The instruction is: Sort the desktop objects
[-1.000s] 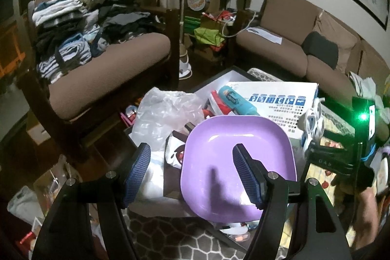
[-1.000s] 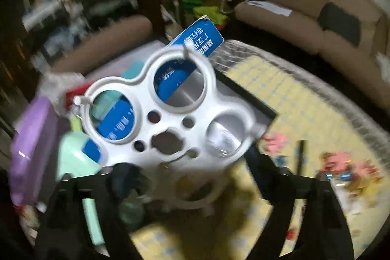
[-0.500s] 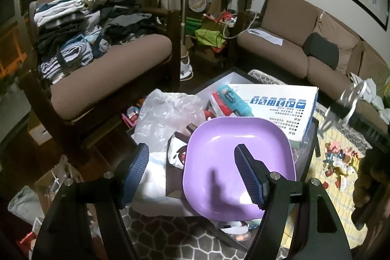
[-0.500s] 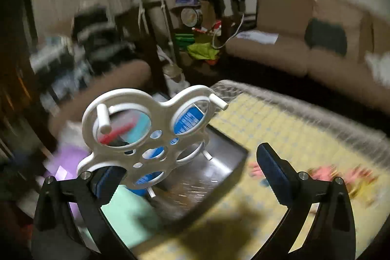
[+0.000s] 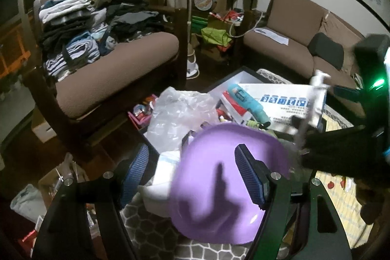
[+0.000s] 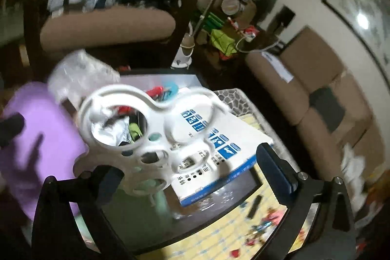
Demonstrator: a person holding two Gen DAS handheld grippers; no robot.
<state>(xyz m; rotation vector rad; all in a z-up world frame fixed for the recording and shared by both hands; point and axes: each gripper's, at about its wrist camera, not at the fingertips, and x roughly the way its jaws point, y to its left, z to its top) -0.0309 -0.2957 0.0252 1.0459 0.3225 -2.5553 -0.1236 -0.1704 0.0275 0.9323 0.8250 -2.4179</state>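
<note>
A purple plate lies tilted on the clutter in a black tray. My left gripper hovers open over the plate's left part; its right pad is above the plate and its left pad is past the rim. A white plastic rack with round holes leans against the left finger of my right gripper. That gripper's jaws stand wide open, and the right pad is clear of the rack. In the left wrist view the rack shows edge-on beside the right gripper.
A white box with blue print lies in the tray, with a teal tube and a clear plastic bag. Small toys lie on a yellow mat. An armchair stacked with folded clothes and a brown sofa stand behind.
My right gripper opened wider and swung with the rack from over the yellow mat to over the white box. It came into the left view's right side. The left gripper barely moved.
</note>
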